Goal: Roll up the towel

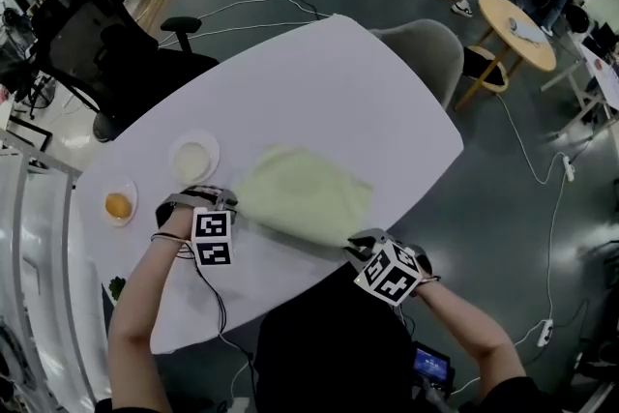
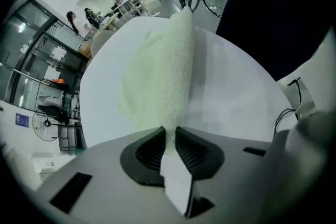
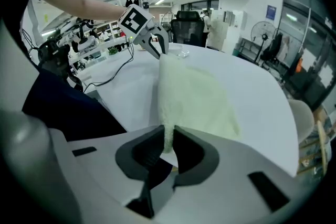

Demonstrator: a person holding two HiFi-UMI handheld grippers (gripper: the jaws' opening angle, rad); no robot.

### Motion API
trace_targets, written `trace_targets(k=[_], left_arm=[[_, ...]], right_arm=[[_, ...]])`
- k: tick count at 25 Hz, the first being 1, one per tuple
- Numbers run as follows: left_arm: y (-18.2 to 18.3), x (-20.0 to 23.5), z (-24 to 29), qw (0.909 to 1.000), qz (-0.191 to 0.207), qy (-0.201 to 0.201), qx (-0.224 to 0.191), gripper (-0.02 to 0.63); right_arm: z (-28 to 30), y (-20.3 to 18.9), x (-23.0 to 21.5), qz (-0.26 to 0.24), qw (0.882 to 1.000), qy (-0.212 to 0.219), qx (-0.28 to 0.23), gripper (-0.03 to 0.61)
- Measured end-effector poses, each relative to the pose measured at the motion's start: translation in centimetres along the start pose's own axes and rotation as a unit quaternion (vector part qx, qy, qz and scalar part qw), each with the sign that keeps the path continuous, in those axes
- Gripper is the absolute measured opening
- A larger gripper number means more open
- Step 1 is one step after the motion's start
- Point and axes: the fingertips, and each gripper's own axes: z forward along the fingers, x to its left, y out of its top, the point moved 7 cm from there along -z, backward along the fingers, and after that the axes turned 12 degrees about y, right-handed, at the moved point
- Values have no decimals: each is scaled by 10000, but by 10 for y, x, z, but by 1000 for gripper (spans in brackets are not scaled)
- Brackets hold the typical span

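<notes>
The pale green towel (image 1: 305,193) lay spread on the white table (image 1: 338,82), its near edge raised. The left gripper (image 2: 171,132) and right gripper (image 3: 169,136) each pinched a near corner, jaws clamped on cloth. The likely risks were the thin bite slipping, or uneven hands skewing the roll. A white dish (image 1: 193,158) sat near.

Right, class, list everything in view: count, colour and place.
table: one, white, centre.
towel: one, pale green, on the table, near edge lifted.
dish: one, white, left of the towel.
small dish: one, white, holding something orange, table's left end.
office chair: one, black, upper left.
chair: one, grey, beyond the table.
round table: one, wooden, upper right.
left gripper: one, grey, shut on the towel's left corner.
right gripper: one, grey, shut on its right corner.
</notes>
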Motion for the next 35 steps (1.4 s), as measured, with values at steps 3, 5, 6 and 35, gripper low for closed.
trace_targets(k=[3,5,6,35], left_arm=[[3,7,2,10000,23,-22,44,72],[7,16,4,10000,24,11,59,74],[9,21,5,10000,7,39,63,75],[44,123,87,9995,-124,32,276,83]], right_arm=[[-3,1,-8,150,9999,23,-70,63],[-9,-1,-16,320,9993,73,-201,67],[-11,0,-20,409,9987,105,-293,69],[-28,-11,-150,974,9940,-174,-456,29]])
